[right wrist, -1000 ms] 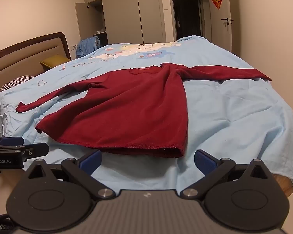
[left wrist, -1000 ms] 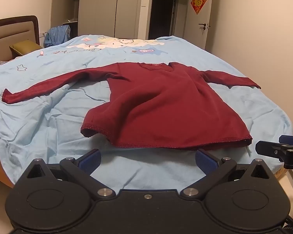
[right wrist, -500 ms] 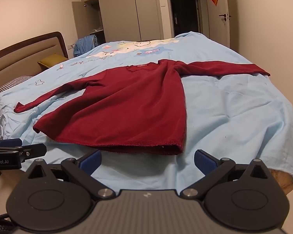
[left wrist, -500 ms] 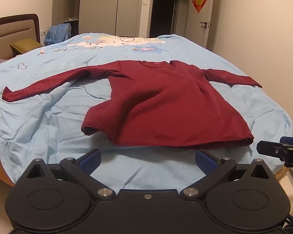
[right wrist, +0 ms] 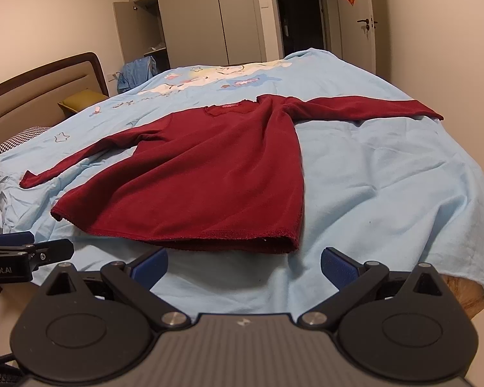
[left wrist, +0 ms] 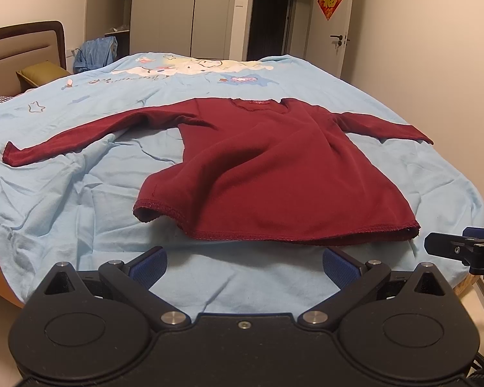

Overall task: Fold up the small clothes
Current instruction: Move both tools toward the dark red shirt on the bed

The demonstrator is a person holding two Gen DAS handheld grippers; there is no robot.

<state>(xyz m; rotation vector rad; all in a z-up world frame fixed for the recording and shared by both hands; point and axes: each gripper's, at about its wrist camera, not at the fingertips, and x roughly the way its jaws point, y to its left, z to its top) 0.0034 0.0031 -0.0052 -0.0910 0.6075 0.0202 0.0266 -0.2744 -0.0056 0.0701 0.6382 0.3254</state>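
Note:
A dark red long-sleeved top lies flat on the light blue bedspread, both sleeves spread out, hem toward me. My left gripper stands open just short of the hem, nearer its left half, with nothing between its blue pads. My right gripper is open too, in front of the hem's right corner. Each gripper's tip shows at the edge of the other's view: the right one and the left one.
The bed's front edge and wooden frame lie just below the grippers. A headboard, an olive pillow and a blue garment are at the far left. Wardrobes and a door stand behind the bed.
Both grippers have moved slightly forward and lower toward the hem, so the top looks a little nearer. The top itself has not moved, and both stay open.

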